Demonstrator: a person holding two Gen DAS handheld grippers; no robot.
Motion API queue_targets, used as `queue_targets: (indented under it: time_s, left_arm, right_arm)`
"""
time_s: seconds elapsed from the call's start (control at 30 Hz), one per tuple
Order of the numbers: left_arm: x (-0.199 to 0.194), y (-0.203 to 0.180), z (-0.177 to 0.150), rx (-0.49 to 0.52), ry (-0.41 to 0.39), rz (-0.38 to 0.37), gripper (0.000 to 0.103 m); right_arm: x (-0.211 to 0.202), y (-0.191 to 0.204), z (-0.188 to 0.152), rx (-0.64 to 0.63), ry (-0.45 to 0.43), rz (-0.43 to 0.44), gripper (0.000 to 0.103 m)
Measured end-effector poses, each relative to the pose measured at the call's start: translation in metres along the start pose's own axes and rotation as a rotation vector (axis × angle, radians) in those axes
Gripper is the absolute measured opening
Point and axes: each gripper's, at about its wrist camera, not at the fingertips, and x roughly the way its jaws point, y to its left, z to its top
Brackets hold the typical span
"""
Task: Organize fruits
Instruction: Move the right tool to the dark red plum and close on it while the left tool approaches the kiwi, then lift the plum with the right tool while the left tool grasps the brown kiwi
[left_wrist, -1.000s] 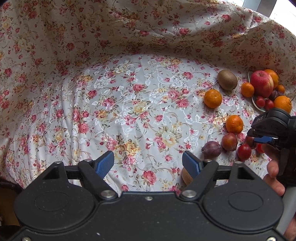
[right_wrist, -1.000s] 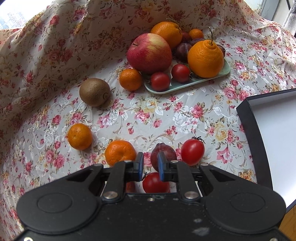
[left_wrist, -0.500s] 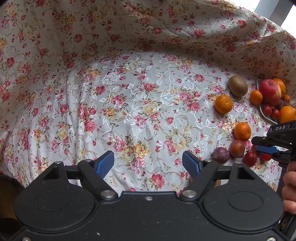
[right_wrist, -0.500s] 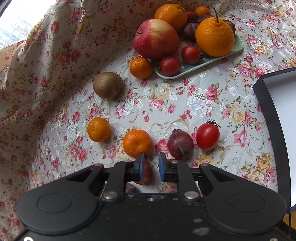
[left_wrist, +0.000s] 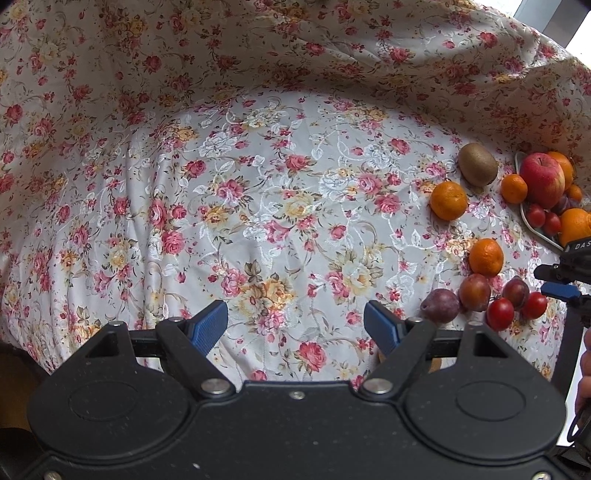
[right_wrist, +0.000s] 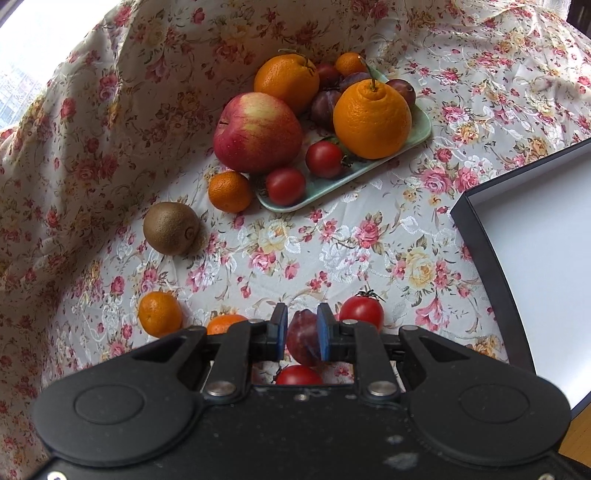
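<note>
My right gripper has its blue pads on either side of a dark red plum on the floral cloth, nearly shut; contact is unclear. Cherry tomatoes lie beside and below it. A green plate holds an apple, oranges, plums and tomatoes. A kiwi and mandarins lie loose on the cloth. My left gripper is open and empty over bare cloth, left of the loose fruit. The right gripper shows at that view's right edge.
A black-rimmed box with a white inside lies to the right of the fruit. The floral cloth rises in folds at the back and left. Another plum lies near the left gripper's right finger.
My right gripper has shifted right from beside the mandarin and now straddles the dark plum, with jaws slightly wider. My left gripper has drawn back a little and stays open.
</note>
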Motion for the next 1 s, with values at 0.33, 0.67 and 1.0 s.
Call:
queue_targets:
  time_s: [0.33, 0.67, 1.0]
  left_arm:
    - [0.005, -0.003, -0.002, 0.024, 0.019, -0.031, 0.081]
    - [0.017, -0.014, -0.010, 0.037, 0.090, -0.132, 0.081]
    - [0.023, -0.042, -0.019, 0.093, 0.115, -0.192, 0.081]
  right_arm:
    - [0.028, 0.011, -0.005, -0.030, 0.025, -0.062, 0.026]
    - [0.038, 0.027, -0.018, -0.109, 0.088, -0.058, 0.034]
    - [0.027, 0.020, -0.017, -0.144, 0.089, -0.059, 0.034]
